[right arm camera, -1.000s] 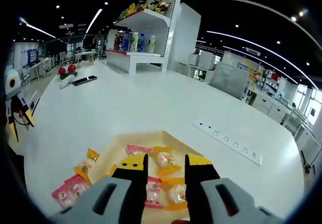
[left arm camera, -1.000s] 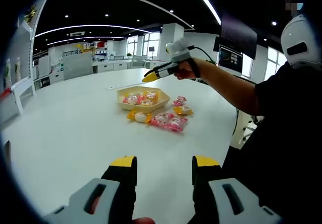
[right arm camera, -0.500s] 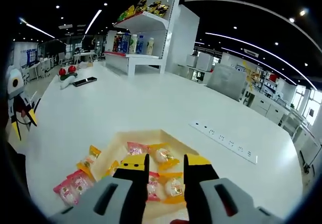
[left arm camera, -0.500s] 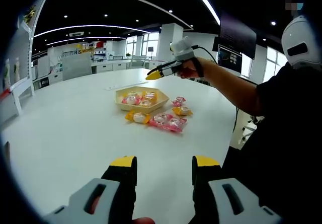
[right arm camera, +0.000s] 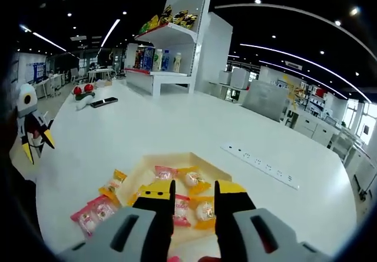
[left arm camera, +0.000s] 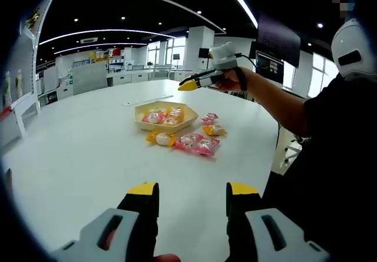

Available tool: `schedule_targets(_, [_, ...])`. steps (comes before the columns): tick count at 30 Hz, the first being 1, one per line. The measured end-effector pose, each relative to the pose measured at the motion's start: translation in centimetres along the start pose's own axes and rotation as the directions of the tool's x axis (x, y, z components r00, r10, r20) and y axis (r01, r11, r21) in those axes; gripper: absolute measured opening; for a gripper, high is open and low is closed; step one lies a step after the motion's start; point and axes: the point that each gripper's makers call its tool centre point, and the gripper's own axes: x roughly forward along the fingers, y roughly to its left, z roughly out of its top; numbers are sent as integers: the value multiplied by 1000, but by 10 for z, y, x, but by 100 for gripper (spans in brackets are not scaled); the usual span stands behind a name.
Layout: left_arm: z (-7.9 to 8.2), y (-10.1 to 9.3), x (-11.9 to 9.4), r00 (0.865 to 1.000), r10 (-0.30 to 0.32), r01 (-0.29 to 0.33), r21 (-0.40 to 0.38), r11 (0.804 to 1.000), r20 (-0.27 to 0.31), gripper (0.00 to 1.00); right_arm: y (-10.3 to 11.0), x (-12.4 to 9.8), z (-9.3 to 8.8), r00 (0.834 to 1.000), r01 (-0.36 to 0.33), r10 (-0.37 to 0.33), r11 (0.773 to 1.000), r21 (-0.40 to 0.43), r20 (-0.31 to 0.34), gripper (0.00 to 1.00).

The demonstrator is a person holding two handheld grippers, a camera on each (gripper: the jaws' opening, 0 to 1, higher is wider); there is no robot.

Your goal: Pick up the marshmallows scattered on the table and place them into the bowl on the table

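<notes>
the left gripper [left arm camera: 192,192], grey with yellow-tipped black jaws, hung low over the bare white round table [left arm camera: 76,156] with its jaws spread and nothing between them. well ahead of it sat the shallow cream hexagonal bowl [left arm camera: 165,115], holding several wrapped marshmallows in pink and orange packets. more packets lay scattered on the table just beside the bowl: an orange one [left arm camera: 161,138] near its front edge, a pink cluster [left arm camera: 197,143] next to that, and a pink-and-orange pair [left arm camera: 212,124] to the side. the right gripper [right arm camera: 194,194] was held in the air above the bowl, jaws apart and empty. a white power strip [right arm camera: 259,165] lay beyond the bowl, and a white shelf of bottles and snacks [right arm camera: 168,44] stood further back.
</notes>
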Motion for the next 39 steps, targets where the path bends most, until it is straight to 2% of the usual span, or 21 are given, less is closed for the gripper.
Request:
schedule_targets(19, [2, -1, 6, 1000, -3, 3, 6, 1000, -8, 47, 15, -32, -4, 1000, -6, 7, 1000, -20, 29, 27])
schedule_targets(29, [1, 1, 5, 1000, 6, -6, 1, 1000, -9, 48, 18, -45, -14, 1000, 3, -3, 1000, -6, 31, 27])
schedule_targets(39, [0, 1, 8, 1000, 1, -1, 1, 1000, -13, 48, 30, -57, -19, 999, -4, 5, 1000, -2, 41, 27])
